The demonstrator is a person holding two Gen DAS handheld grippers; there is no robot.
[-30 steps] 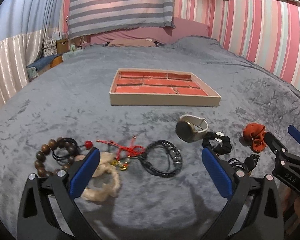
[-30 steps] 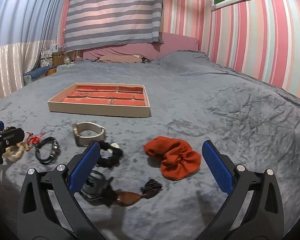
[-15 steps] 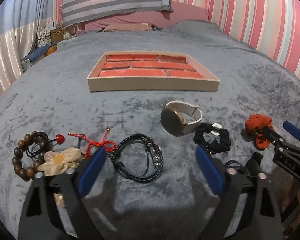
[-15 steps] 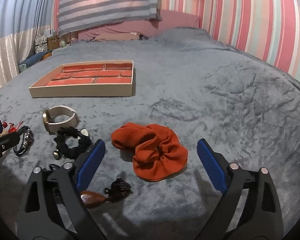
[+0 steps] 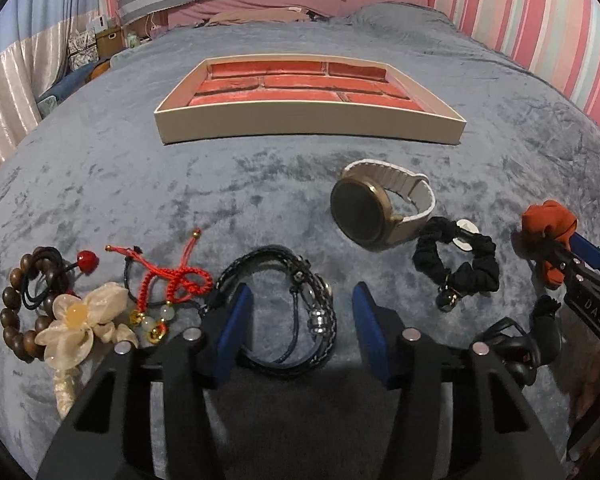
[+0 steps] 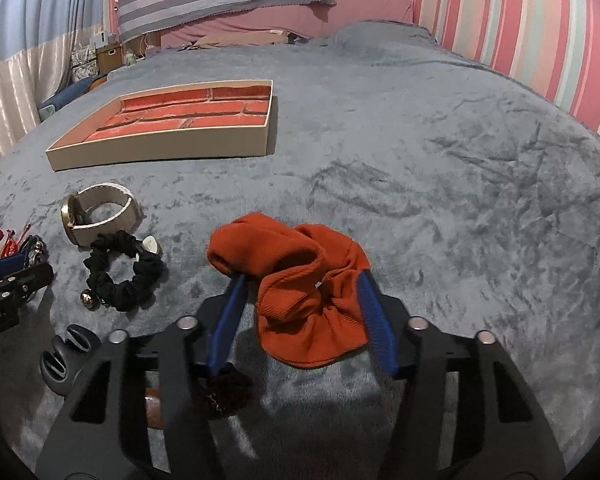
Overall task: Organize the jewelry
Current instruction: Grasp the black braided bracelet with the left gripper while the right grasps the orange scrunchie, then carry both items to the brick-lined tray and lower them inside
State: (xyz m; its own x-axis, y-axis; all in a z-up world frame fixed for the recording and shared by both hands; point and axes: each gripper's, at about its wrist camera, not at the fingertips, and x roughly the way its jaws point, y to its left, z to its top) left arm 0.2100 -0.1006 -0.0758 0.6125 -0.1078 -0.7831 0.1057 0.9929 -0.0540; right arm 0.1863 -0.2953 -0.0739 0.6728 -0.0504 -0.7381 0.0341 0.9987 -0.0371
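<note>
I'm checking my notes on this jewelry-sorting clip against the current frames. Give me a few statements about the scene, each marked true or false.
1. The tray already holds the watch. False: its red compartments show nothing inside, and the watch lies on the blanket.
2. The orange scrunchie sits between the right gripper's blue fingers. True.
3. The left gripper straddles the dark braided bracelet. True.
4. The black scrunchie lies inside the tray. False: it lies on the blanket beside the watch.
5. The wooden bead bracelet lies right of the watch in the left wrist view. False: it lies far left.
</note>
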